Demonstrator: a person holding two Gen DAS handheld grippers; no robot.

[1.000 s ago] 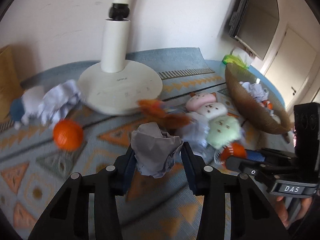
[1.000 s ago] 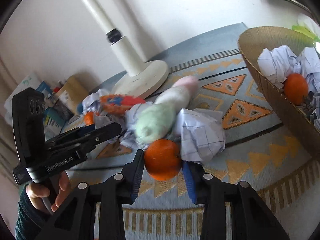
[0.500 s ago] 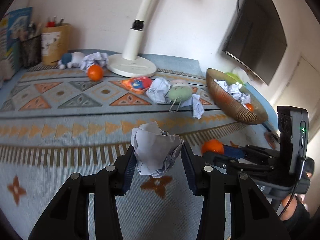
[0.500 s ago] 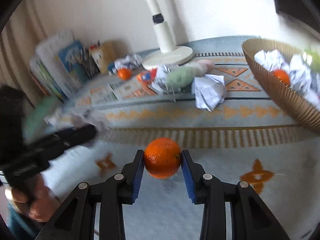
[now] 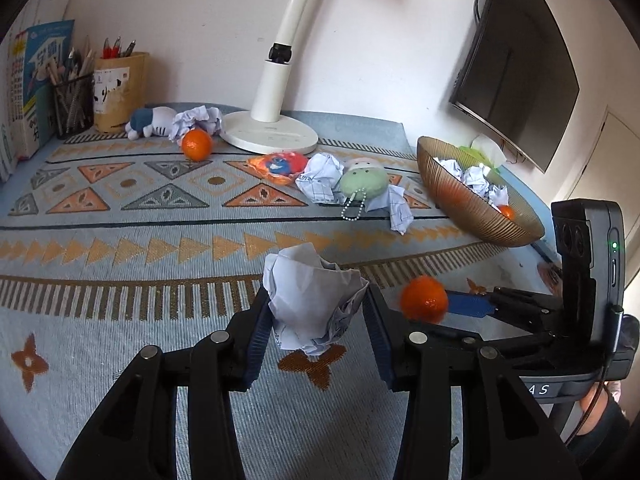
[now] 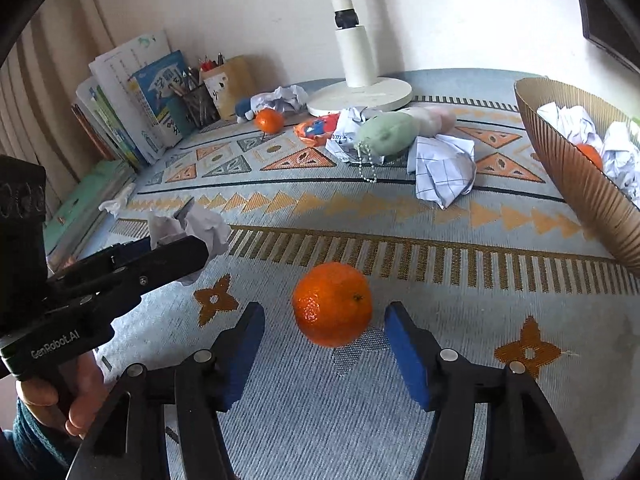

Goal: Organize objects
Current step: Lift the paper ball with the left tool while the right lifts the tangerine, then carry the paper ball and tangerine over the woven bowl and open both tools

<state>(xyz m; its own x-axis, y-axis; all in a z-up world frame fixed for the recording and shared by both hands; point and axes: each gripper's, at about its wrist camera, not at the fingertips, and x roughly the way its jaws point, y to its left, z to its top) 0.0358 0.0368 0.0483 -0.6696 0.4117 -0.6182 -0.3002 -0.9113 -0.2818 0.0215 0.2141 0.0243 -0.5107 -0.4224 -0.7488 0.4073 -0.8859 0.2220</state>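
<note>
Hand-held gripper, left [image 5: 316, 312]: jaws clamped on a crumpled paper ball [image 5: 312, 300], held low at frame centre of the left wrist view, above the woven rug [image 5: 120, 240]. The paper is thin, creased and irregular; it deforms under the pads.

Hand-held gripper, right [image 6: 324, 332]: jaws opening. The orange [image 6: 332, 304] sits between the blue pads, with a clear gap on each side, so it is not gripped. Whether it rests on the rug or is in free fall cannot be told. Its skin is glossy and dimpled, its shape near-spherical; it is likely to roll on release.

Step in hand, as judged: release of the orange onto the near part of the rug, the paper ball not yet placed.

Next move calls for a straight withdrawal of the right jaws without nudging the fruit, then a placement choice for the paper. The ribbed brown bowl [image 5: 472, 208] at right of frame already holds crumpled paper and another orange.

Remaining loose items at upper centre: a second orange [image 5: 196, 144], a green plush toy [image 5: 362, 182] with bead chain, and checked paper wads [image 6: 444, 168].
</note>
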